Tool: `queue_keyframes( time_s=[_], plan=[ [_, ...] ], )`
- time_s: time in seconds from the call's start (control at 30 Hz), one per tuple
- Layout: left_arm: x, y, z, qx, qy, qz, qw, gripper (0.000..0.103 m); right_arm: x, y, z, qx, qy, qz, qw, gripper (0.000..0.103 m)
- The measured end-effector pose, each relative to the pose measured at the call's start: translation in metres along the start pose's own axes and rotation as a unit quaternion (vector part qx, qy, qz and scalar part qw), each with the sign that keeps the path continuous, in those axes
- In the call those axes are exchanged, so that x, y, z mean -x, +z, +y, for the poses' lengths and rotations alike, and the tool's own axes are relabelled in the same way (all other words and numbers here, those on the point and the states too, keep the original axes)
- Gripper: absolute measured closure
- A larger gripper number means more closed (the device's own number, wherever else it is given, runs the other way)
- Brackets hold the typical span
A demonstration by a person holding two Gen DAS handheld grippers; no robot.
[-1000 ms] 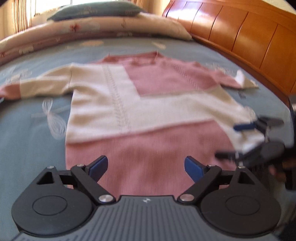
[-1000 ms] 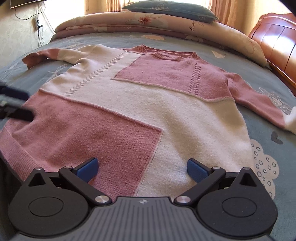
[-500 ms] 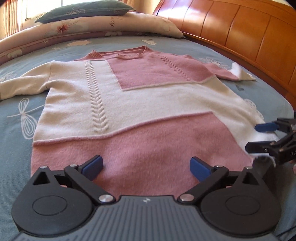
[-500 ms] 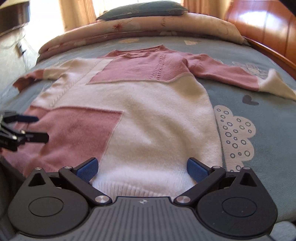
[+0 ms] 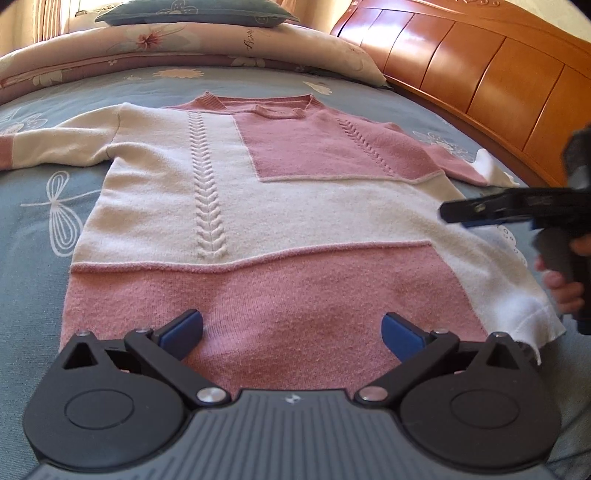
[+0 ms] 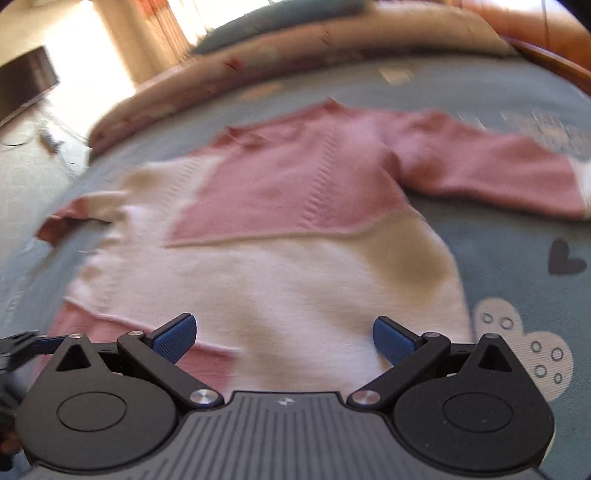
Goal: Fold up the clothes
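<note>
A pink and cream knit sweater (image 5: pixel 280 221) lies flat, front up, on the blue bedspread, sleeves spread out to both sides. My left gripper (image 5: pixel 291 334) is open and empty over the pink hem. My right gripper (image 6: pixel 282 339) is open and empty over the cream lower body of the sweater (image 6: pixel 295 266); that view is blurred. The right gripper also shows in the left wrist view (image 5: pixel 491 212), raised above the sweater's right edge. The left gripper's tips show at the right wrist view's left edge (image 6: pixel 26 345).
A blue bedspread (image 5: pixel 40 206) with white prints covers the bed. A folded floral quilt (image 5: pixel 184 44) and a blue pillow (image 5: pixel 192 13) lie at the far end. A wooden headboard (image 5: pixel 480 70) runs along the right. The floor and cables (image 6: pixel 33 147) lie past the left edge.
My right gripper has lifted and moved forward over the sweater, its view swinging and blurring. My left gripper has shifted slightly along the hem. Both stay open.
</note>
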State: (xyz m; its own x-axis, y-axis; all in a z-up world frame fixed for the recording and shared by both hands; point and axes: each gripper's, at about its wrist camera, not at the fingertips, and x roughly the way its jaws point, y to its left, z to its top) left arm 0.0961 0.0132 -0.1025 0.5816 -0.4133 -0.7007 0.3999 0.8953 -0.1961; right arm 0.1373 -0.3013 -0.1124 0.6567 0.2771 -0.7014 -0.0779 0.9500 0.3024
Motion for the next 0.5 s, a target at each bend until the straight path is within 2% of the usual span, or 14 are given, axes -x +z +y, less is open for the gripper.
queue_keyframes(
  time_s=[0.1,0.17,0.27,0.43,0.5],
  plan=[
    [0.001,0.001,0.005,0.015,-0.01,-0.003,0.9998,0.001,0.0,0.008,-0.023,0.003,-0.039,-0.019,0.999,0.001],
    [0.001,0.001,0.006,0.019,-0.011,-0.004,0.9998,0.001,0.005,0.013,-0.033,-0.029,-0.019,-0.02,0.999,0.0],
    [0.0,0.001,0.006,0.02,-0.01,-0.006,0.9997,0.001,0.022,0.013,-0.02,-0.041,-0.019,-0.025,0.999,0.0],
    [0.0,0.0,0.006,0.019,-0.012,-0.009,0.9997,0.001,0.054,-0.013,0.016,0.014,-0.005,-0.018,1.0,0.0],
    [0.001,0.0,0.007,0.019,-0.014,-0.01,0.9997,0.001,0.069,-0.026,0.019,0.016,0.01,-0.001,1.0,0.0]
  ],
)
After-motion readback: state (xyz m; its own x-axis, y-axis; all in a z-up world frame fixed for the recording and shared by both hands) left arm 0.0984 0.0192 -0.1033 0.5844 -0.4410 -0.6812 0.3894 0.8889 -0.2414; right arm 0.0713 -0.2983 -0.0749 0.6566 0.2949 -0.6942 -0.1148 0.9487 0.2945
